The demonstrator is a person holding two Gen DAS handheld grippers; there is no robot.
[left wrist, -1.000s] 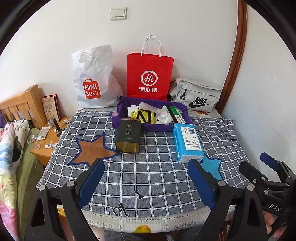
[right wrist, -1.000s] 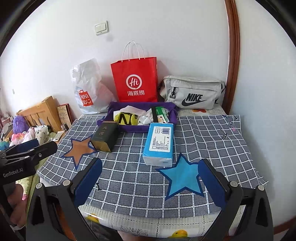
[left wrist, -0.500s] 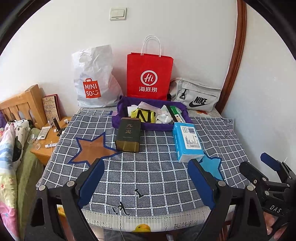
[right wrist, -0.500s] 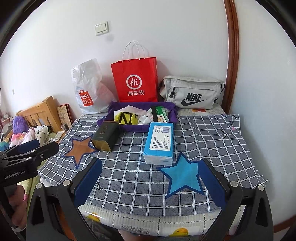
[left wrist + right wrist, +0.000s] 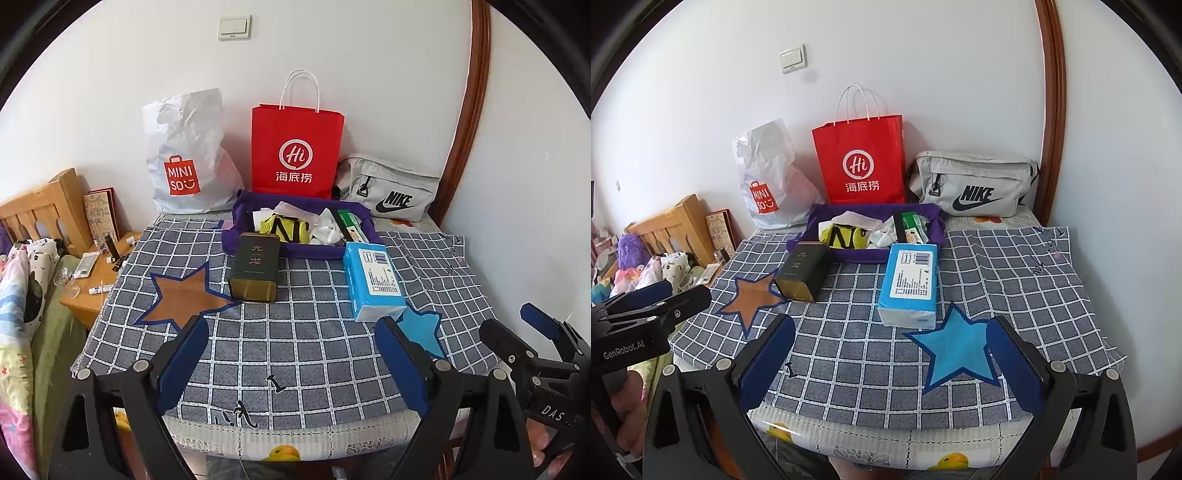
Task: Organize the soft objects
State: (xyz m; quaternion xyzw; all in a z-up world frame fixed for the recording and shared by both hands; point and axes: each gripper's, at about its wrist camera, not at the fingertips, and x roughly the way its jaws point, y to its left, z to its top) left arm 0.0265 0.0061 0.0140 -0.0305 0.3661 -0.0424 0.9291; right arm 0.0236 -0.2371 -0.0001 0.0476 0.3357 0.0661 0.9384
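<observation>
A blue tissue pack (image 5: 373, 280) (image 5: 910, 284) lies on the checked cloth (image 5: 295, 350), just behind a blue star patch (image 5: 956, 350). A dark tea tin (image 5: 255, 267) (image 5: 803, 271) lies by a brown star patch (image 5: 181, 295) (image 5: 750, 297). Behind them a purple fabric tray (image 5: 243, 214) (image 5: 812, 218) holds a yellow item, white soft things and a green box. My left gripper (image 5: 291, 365) and my right gripper (image 5: 890, 365) are both open and empty, near the table's front edge, well short of the objects.
A white Miniso bag (image 5: 184, 155), a red paper bag (image 5: 295, 147) and a grey Nike pouch (image 5: 388, 188) stand against the back wall. A wooden bedside stand (image 5: 92, 280) with small items and a bed are at the left.
</observation>
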